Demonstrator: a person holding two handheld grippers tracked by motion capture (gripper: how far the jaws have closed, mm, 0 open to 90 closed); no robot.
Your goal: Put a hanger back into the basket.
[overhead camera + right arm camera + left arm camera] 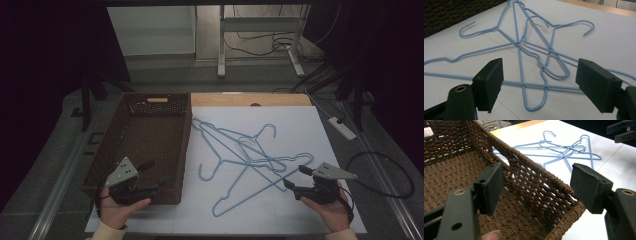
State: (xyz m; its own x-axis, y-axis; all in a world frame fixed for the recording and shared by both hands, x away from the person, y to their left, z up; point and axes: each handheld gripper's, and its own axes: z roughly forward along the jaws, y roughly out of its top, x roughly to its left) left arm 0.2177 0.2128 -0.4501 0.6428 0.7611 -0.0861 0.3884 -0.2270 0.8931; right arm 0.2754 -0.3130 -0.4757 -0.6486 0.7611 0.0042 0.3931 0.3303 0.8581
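Probably getting ready to put the tangled blue hangers (245,160), lying mid-frame on the white table (300,125), into the brown basket (186,150) at left. Holding both the left claw (156,173) and right claw (295,176) spread wide, gripping nothing. Best pinching one wire only, lifting slowly.

Rough brown woven wicker basket (131,150); smooth light-blue coated wire hangers (248,156); matt white tabletop (300,125).
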